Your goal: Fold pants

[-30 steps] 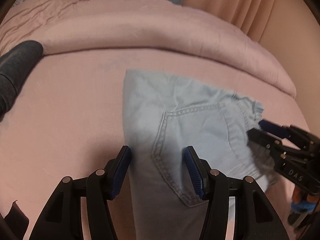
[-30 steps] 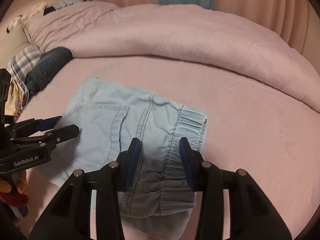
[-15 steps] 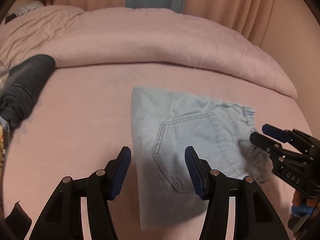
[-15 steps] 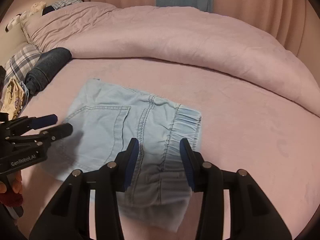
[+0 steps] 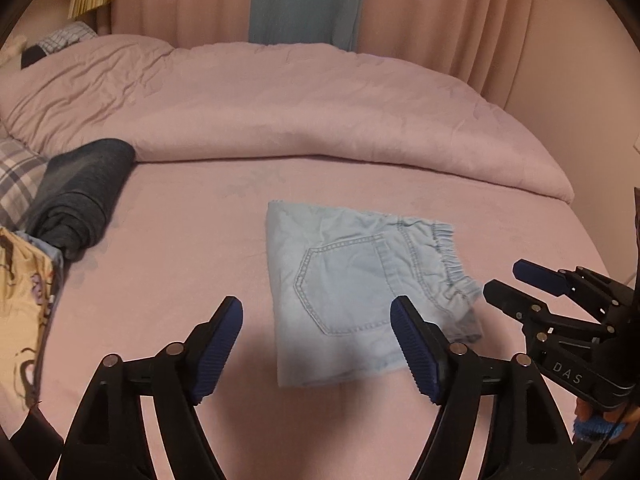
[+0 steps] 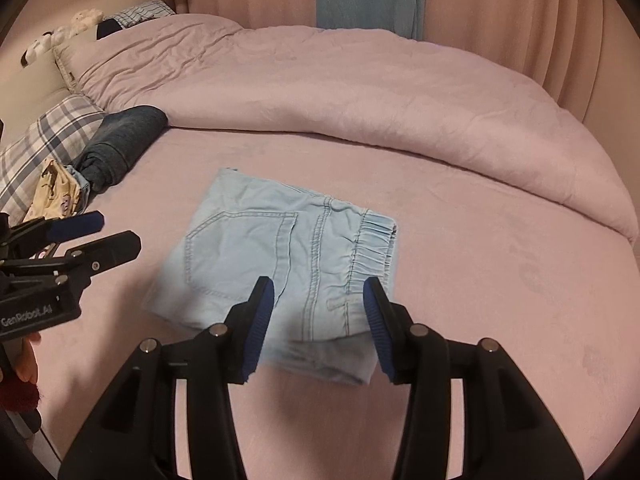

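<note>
Pants point(image 5: 360, 292): light-blue denim, folded into 1 compact rectangle, flat on pink bed point(image 5: 180, 240). Left claw point(image 5: 316, 344): released, jaws opening, above the fabric. Right claw point(image 6: 318, 328): released, jaws opening, holding nothing. Dark rolled garment point(image 5: 80, 196) well apart.

A home bedroom. Straight ahead of the tool spreads a bed point(image 6: 480, 280) under a pink sheet, with a rumpled pink duvet point(image 6: 320, 92) heaped beyond. Off to the left lie a plaid pillow point(image 6: 52, 132) and rolled dark clothing point(image 6: 120, 140) (soft toys point(image 6: 60, 34) further back); pink curtains point(image 5: 440, 12) hang behind.
</note>
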The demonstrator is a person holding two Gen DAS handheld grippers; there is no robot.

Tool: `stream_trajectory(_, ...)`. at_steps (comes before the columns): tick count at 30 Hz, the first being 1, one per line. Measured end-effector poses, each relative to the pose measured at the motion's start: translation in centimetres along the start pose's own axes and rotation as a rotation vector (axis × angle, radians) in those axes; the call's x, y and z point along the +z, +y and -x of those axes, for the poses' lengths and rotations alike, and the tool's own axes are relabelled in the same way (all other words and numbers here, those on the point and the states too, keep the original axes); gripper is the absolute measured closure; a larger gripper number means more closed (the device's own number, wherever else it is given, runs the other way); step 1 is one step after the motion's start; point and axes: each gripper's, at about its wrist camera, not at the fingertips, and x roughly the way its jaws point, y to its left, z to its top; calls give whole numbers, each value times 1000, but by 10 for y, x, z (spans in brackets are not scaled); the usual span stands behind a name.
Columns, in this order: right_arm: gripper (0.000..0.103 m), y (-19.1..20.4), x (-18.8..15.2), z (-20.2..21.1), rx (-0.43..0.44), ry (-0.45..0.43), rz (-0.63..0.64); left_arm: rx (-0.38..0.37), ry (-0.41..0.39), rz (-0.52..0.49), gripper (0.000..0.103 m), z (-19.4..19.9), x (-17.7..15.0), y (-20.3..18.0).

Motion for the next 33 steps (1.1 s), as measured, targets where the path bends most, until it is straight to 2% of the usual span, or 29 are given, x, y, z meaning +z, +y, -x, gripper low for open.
stream_trajectory(6, 53, 5, 1, 31, -10, 4, 5, 28, -8, 23, 24, 31, 2, -5)
stream_trajectory(8, 52, 8, 0, 41, -8, 10, 5, 31, -5, 28, 20, 41, 2, -7)
stream_trajectory(10, 50, 10, 0, 52, -13, 16, 6, 33, -4, 32, 11, 52, 1, -9)
stream_trajectory(13, 49, 14, 2, 69, -6, 30, -4, 58, -9, 44, 11, 69, 2, -12)
stream_trajectory(18, 47, 17, 5, 95, 0, 35, -30, 117, -37, 41, 10, 97, 5, -18)
stream_trajectory(20, 46, 18, 6, 106, 5, 36, -30, 173, -46, 21, 10, 107, 7, -23)
stream_trajectory(23, 44, 22, 9, 122, 1, 40, -23, 215, -68, -11, 10, 119, 11, -30)
stream_trajectory(27, 44, 25, 15, 140, -5, 38, -10, 185, -75, -8, 10, 131, 16, -34)
stream_trajectory(33, 43, 27, 23, 160, -5, 20, -3, 179, -78, -15, 10, 142, 22, -40)
